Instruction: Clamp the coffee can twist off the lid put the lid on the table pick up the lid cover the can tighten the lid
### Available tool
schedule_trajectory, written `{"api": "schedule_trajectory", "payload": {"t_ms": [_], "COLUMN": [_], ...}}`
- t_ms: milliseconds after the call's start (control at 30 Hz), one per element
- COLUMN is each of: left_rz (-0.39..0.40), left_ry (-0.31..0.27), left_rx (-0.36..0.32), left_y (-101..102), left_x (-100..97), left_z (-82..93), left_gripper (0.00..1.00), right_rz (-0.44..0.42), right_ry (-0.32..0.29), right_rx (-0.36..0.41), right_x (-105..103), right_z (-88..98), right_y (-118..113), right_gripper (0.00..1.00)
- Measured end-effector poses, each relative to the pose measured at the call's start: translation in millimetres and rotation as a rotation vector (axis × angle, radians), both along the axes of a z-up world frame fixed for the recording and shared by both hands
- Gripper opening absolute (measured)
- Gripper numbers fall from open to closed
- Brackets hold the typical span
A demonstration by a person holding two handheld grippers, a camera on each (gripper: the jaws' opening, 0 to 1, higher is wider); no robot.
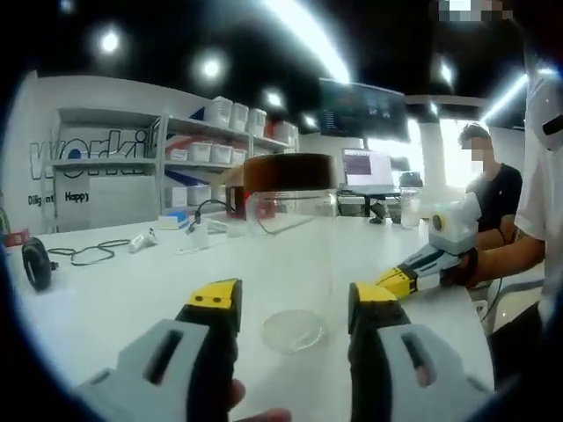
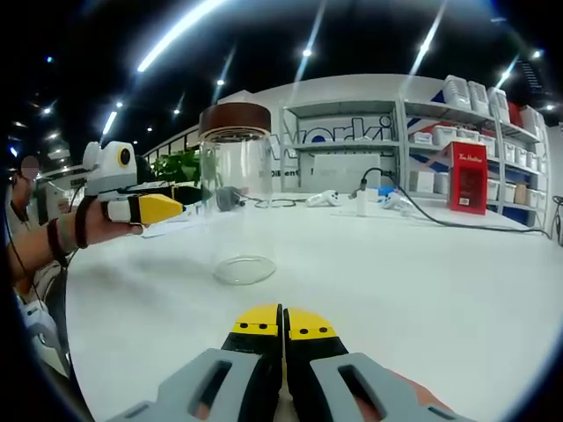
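the can [image 2: 235,211] looks like clear, smooth glass or plastic, glossy enough to catch the ceiling lights. its lid [image 2: 234,118] is dark brown with a dull sheen, maybe wood or plastic. the table [image 2: 422,281] is white, smooth and faintly shiny. the gripper [image 1: 295,308] has matt grey plastic bodies with yellow tips.

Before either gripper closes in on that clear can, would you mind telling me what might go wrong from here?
1. The coffee can is clear glass or plastic, hard to see against the white table; the open left gripper could misjudge its wall and nudge it over.
2. The brown lid sits high on a tall, empty-looking can, so a push near the top may tip it.
3. The right gripper is shut and must open before taking the lid.
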State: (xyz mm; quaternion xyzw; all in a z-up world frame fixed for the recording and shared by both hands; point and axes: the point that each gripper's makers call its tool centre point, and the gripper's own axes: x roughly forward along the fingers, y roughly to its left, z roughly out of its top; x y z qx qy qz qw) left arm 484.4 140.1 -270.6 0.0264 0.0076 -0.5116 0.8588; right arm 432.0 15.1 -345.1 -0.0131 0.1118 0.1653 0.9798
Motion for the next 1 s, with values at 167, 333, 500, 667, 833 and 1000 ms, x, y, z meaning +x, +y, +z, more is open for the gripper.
{"api": "schedule_trajectory", "payload": {"t_ms": [167,333,500,667,833,1000], "left_rz": [-0.019,-0.025,-0.039,-0.070,-0.073,-0.074], "left_ry": [0.013,0.025,0.028,0.038,0.034,0.040], "left_rx": [0.000,0.005,0.004,-0.002,0.010,0.011], "left_y": [-4,-5,-9,-15,-18,-19], "left_x": [0.6,4.3,5.9,4.0,4.9,6.7], "left_z": [-3.0,-7.9,-10.8,-14.1,-18.0,-21.1], "left_gripper": [0.43,0.44,0.45,0.47,0.49,0.49], "right_rz": [0.005,0.008,0.010,0.027,0.029,0.032], "right_ry": [0.002,0.003,0.002,0.013,0.014,0.015], "right_rx": [0.000,-0.001,-0.002,0.006,0.010,0.009], "right_x": [0,0,-1,-2,-2,-3], "right_z": [-0.4,-0.8,-0.7,-1.9,-2.0,-2.1], "right_y": [1,1,2,5,5,6], "right_gripper": [0.00,0.00,0.00,0.00,0.00,0.00]}}
